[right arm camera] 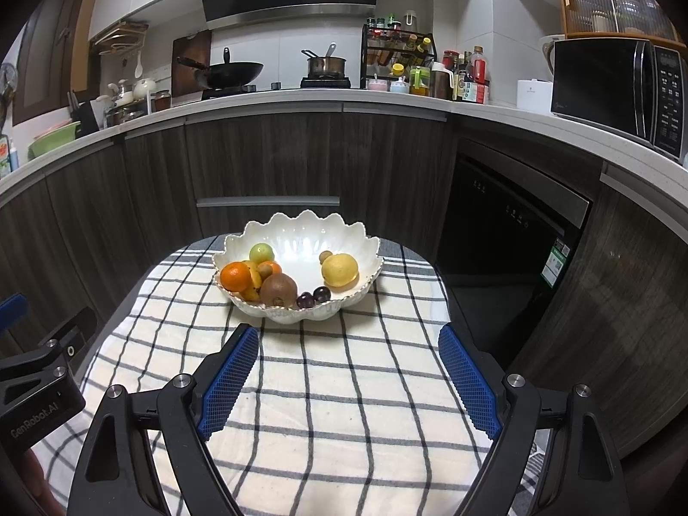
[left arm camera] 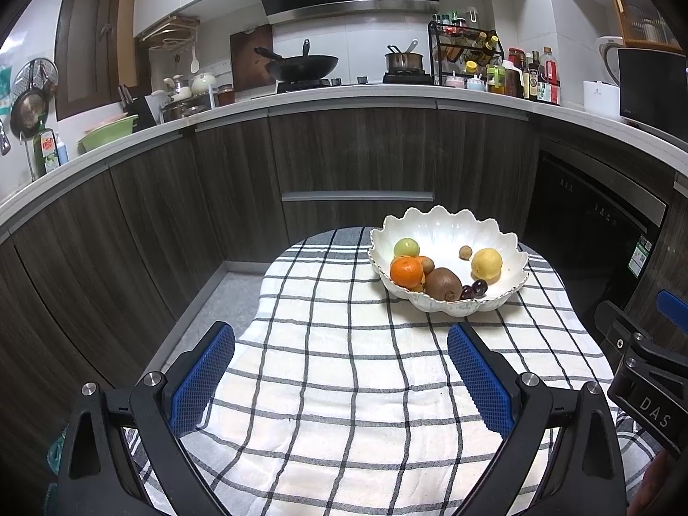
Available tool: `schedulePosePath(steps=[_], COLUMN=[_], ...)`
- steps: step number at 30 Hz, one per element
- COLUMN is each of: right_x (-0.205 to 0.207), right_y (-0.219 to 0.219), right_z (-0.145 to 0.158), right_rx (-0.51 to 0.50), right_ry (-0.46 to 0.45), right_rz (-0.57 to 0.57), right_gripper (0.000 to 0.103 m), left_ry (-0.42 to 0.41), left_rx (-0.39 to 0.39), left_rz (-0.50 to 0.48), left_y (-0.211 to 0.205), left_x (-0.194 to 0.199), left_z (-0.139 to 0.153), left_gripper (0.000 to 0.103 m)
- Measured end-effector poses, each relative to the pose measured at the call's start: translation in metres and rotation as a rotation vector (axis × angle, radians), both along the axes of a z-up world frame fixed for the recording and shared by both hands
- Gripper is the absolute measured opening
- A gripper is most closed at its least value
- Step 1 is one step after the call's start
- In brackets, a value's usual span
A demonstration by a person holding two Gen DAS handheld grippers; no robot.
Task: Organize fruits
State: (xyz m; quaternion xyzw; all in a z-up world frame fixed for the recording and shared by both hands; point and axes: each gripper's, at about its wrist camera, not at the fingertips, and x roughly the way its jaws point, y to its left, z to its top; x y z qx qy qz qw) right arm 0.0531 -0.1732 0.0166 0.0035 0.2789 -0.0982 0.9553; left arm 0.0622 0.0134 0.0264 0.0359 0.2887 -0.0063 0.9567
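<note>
Fruits sit in the white bowl [right arm camera: 296,236] on the checked cloth [right arm camera: 327,408]: 1 orange [right arm camera: 235,276], 1 kiwi [right arm camera: 278,289], 1 lemon [right arm camera: 339,270], 2 cherries [right arm camera: 314,296]. Near the bowl, the left gripper [left arm camera: 342,374] and right gripper [right arm camera: 348,374] are wide open, holding nothing.

Small table under a checked cloth [right arm camera: 327,387], white scalloped fruit bowl [right arm camera: 301,236] resting on its far end
</note>
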Motion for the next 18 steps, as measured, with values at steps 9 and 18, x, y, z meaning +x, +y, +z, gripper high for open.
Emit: schedulePosePath(steps=[9, 18], right_x=[-0.0021, -0.0019], right_y=[0.0019, 0.0015], right_z=[-0.0057, -0.0064], right_rx=[0.002, 0.004], right_ry=[0.007, 0.01], right_rz=[-0.005, -0.007], right_gripper=[0.087, 0.087], left_ry=[0.025, 0.014], left_rx=[0.0, -0.004], left_rz=[-0.008, -0.011], left_y=[-0.0005, -0.0006], left_x=[0.001, -0.0006], left_z=[-0.0043, -0.0053], left_gripper=[0.101, 0.101])
